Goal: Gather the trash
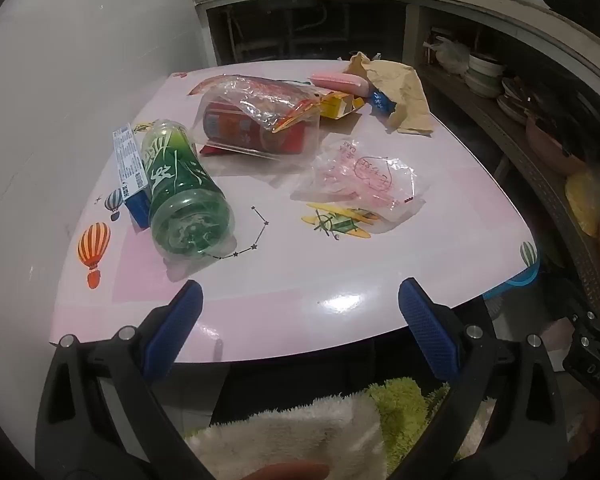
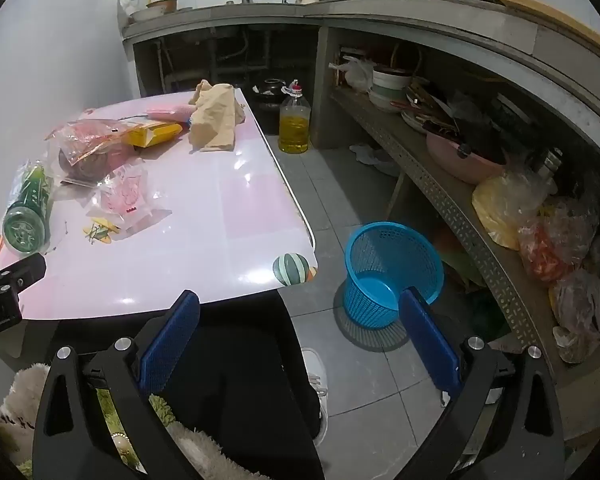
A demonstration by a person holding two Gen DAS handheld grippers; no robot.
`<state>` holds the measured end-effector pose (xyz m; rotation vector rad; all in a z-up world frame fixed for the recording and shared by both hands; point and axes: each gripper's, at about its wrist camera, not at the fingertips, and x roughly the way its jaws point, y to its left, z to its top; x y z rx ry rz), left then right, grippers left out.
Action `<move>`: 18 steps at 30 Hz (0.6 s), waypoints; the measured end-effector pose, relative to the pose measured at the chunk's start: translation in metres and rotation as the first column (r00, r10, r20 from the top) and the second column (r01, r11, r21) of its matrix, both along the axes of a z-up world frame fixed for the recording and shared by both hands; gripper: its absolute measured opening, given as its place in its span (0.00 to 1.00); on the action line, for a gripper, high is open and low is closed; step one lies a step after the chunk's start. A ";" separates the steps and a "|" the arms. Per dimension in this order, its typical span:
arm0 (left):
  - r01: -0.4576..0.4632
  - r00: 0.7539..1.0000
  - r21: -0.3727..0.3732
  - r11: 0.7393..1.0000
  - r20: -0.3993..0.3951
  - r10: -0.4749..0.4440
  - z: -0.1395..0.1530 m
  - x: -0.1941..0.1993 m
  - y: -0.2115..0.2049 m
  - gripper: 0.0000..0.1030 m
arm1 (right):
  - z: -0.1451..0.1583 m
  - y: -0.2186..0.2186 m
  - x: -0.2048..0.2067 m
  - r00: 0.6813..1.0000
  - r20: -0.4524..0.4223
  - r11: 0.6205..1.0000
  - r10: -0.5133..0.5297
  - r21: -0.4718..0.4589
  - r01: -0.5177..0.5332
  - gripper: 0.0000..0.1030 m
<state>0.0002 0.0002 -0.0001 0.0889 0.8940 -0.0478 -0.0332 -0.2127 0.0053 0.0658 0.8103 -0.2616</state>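
Trash lies on the pink table: a green plastic bottle on its side, a clear bag over a red can, a clear pink-printed wrapper, a yellow carton and crumpled brown paper. My left gripper is open and empty, just over the table's near edge. My right gripper is open and empty, off the table's near right corner. A blue mesh basket stands on the floor right of the table. The bottle and brown paper show there too.
A small blue box lies beside the bottle. A bottle of yellow oil stands on the floor behind the table. Cluttered shelves with bowls and bags run along the right. A white wall is on the left.
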 end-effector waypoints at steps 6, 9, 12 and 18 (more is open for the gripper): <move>0.008 1.000 -0.003 1.000 0.001 -0.008 0.001 -0.003 -0.001 0.92 | 0.001 -0.001 0.001 1.000 0.005 1.000 -0.003 -0.002 0.003 0.94; 0.015 1.000 -0.009 1.000 0.003 -0.015 -0.002 -0.002 -0.008 0.92 | 0.001 -0.001 0.001 1.000 0.007 1.000 -0.005 -0.001 0.005 0.94; 0.033 0.999 -0.023 0.999 0.012 -0.033 -0.002 -0.006 -0.011 0.92 | -0.001 -0.002 0.001 1.000 0.009 1.000 -0.006 -0.002 0.006 0.94; 0.072 0.997 -0.034 0.997 0.010 -0.071 0.000 -0.005 -0.015 0.92 | 0.003 -0.006 0.000 1.000 0.011 1.000 -0.014 -0.001 0.014 0.94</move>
